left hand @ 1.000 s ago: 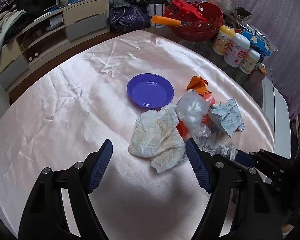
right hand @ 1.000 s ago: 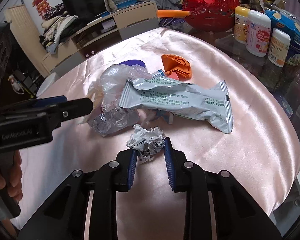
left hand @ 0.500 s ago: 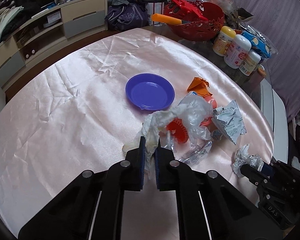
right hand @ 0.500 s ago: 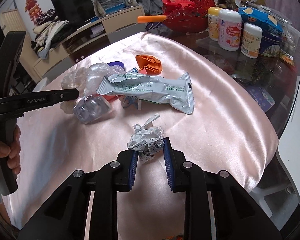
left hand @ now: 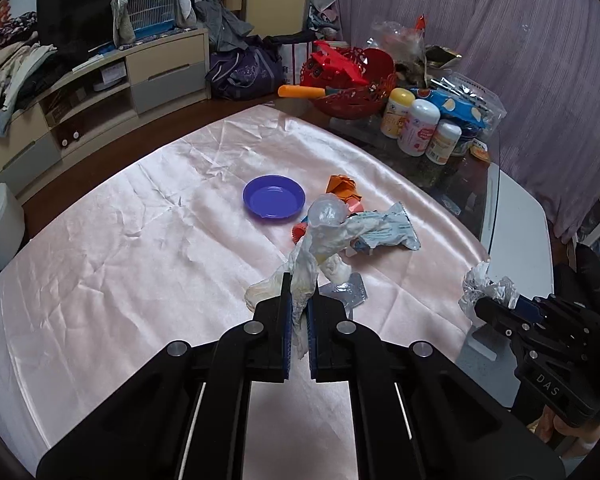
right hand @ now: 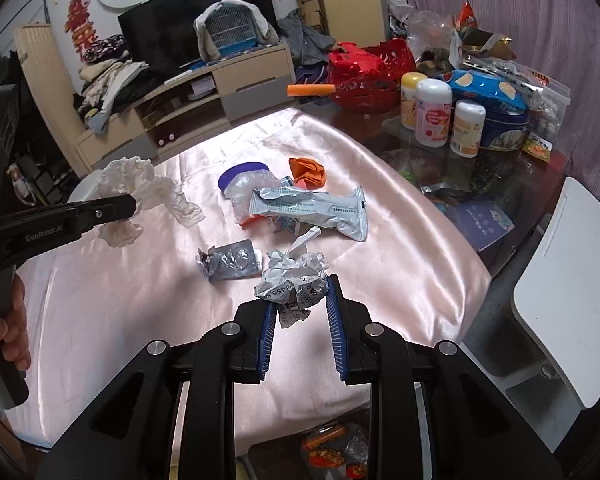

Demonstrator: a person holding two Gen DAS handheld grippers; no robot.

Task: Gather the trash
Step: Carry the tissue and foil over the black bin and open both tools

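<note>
My left gripper (left hand: 299, 304) clamps a crumpled white tissue (left hand: 320, 246) lifted above the pink tablecloth (left hand: 140, 264), while my right gripper (right hand: 300, 300) pinches a crumpled foil wrapper (right hand: 292, 278) past the cloth's edge.

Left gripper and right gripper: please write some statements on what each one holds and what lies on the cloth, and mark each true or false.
1. The left gripper is shut on a crumpled white tissue. True.
2. The right gripper is open and holds nothing. False: it is shut on a crumpled foil wrapper.
3. The purple plate has trash in it. False: it looks empty.
4. A long silver snack wrapper lies on the pink tablecloth. True.
5. The orange crumpled paper is held by a gripper. False: it lies on the cloth.
</note>
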